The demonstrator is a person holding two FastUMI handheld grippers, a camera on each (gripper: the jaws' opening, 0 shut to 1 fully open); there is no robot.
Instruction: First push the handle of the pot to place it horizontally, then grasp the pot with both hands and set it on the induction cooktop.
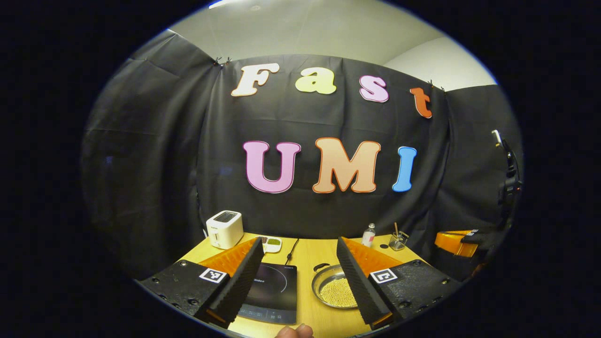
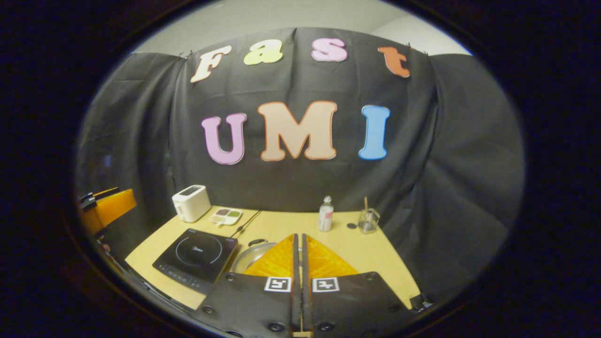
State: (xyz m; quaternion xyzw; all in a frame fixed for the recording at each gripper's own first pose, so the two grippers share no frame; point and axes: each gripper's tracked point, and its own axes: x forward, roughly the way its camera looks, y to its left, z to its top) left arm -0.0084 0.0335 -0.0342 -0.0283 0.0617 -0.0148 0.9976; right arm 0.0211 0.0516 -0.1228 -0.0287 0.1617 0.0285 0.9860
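A steel pot [image 1: 331, 292] holding small yellowish grains sits on the wooden table [image 1: 307, 256], just right of the black induction cooktop [image 1: 272, 291]. Its dark handle [image 1: 320, 267] points to the far side. My left gripper [image 1: 298, 239] hovers above the table's near edge, open wide, with cooktop and pot seen between its fingers. In the right gripper view, the pot [image 2: 251, 256] is partly hidden behind my right gripper [image 2: 298, 235], which is shut with nothing in it, above the table. The cooktop [image 2: 197, 253] lies to its left. The handle [image 2: 256, 242] arches at the far rim.
At the back of the table stand a white toaster [image 1: 224, 228], a small divided dish [image 1: 272, 243], a bottle [image 1: 369, 234] and a glass [image 1: 398, 241] with a stick in it. A cord [image 1: 291, 251] runs from the cooktop. A fingertip [image 1: 295, 331] shows at the bottom edge.
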